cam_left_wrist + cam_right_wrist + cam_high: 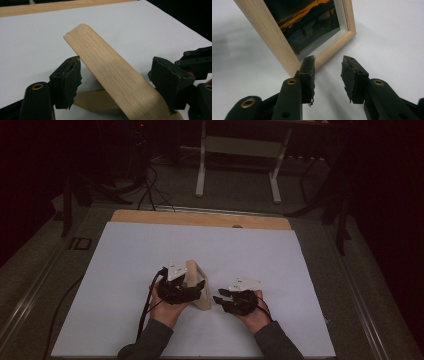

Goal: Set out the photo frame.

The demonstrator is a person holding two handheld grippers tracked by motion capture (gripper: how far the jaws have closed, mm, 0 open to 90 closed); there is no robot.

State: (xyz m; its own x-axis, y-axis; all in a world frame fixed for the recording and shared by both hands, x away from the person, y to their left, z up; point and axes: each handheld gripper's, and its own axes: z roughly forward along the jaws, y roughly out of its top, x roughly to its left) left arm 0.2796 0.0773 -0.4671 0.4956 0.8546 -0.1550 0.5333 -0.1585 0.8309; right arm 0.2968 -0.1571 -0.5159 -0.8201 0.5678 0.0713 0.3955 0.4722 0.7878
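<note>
Frame (196, 285) stands upright near the desk's (125, 255) front middle, between my claws: left claw (115, 75) is spread wide around its wooden edge without clamping, right claw (327, 72) is parted, empty, just beside the glazed front. I judge it light, stiff, glass fragile; grip the wood rim, never the pane. Whether a back stand props it, I cannot tell.

1 wooden photo frame (197, 285), 1 white sheet (150, 255), 2 grippers
</note>
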